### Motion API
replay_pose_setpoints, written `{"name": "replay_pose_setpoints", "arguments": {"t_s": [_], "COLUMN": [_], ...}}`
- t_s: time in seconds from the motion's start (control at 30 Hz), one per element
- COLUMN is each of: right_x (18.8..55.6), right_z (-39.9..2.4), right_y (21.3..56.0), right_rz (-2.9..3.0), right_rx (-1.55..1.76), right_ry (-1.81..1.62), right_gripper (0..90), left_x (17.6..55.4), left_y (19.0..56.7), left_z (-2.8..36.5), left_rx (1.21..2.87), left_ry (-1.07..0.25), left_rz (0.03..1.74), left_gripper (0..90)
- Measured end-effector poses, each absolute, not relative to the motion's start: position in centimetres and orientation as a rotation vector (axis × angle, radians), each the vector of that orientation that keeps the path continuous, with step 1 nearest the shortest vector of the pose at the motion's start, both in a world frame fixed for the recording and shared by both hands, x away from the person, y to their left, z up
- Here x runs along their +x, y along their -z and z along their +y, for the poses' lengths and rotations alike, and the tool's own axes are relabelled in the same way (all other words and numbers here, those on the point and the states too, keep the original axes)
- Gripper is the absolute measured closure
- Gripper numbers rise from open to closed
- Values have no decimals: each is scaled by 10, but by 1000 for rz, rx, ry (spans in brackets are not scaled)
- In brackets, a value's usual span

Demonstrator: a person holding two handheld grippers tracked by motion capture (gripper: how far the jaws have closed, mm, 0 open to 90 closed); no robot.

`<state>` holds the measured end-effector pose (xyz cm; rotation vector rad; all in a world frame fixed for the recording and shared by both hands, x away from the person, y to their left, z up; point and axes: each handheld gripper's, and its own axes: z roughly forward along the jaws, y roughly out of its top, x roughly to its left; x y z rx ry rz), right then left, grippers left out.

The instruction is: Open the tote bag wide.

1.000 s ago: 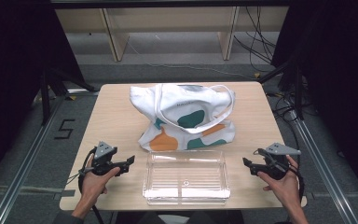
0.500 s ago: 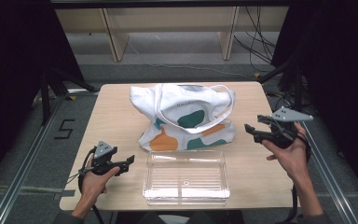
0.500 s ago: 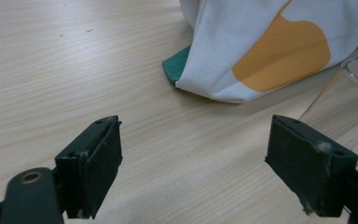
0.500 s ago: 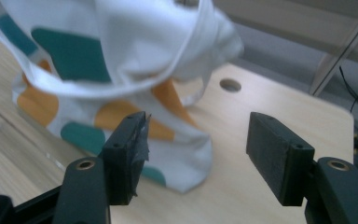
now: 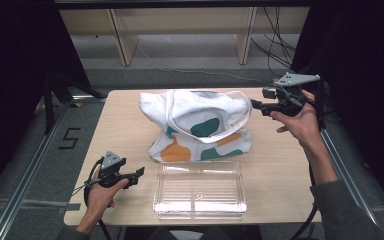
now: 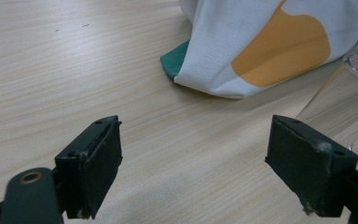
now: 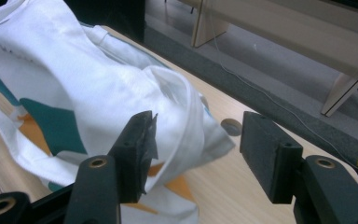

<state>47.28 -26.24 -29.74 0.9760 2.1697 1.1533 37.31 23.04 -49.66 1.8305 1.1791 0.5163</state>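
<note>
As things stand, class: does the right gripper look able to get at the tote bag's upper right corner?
Probably yes. The right gripper is raised beside the tote bag, its jaws just closing in with the bag's bunched corner fabric between them. Nothing stands in the way; a firm pinch isn't yet evident.

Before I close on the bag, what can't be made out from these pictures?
- Bag contents: high view, its own cloth covers them.
- Right gripper: right gripper view, whether cloth lies between the fingers or just beyond them.
- Print on the bag: high view, too small.
- Tray: left gripper view, cut off at the edge.
</note>
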Motion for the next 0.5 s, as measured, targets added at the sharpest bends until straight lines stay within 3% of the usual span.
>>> {"name": "replay_pose_setpoints", "arguments": {"t_s": [0.3,0.5], "right_x": [513,535], "right_z": [-225,-208], "right_y": [285,294], "right_rz": [2262,2341], "right_rx": [897,917], "right_ry": [-1031,-937], "right_gripper": [468,507], "left_x": [374,374], "left_y": [496,494], "left_z": [232,235], "left_rx": [1832,1824], "left_ry": [-521,-518], "left_rz": [1173,1172], "left_gripper": [173,173]}}
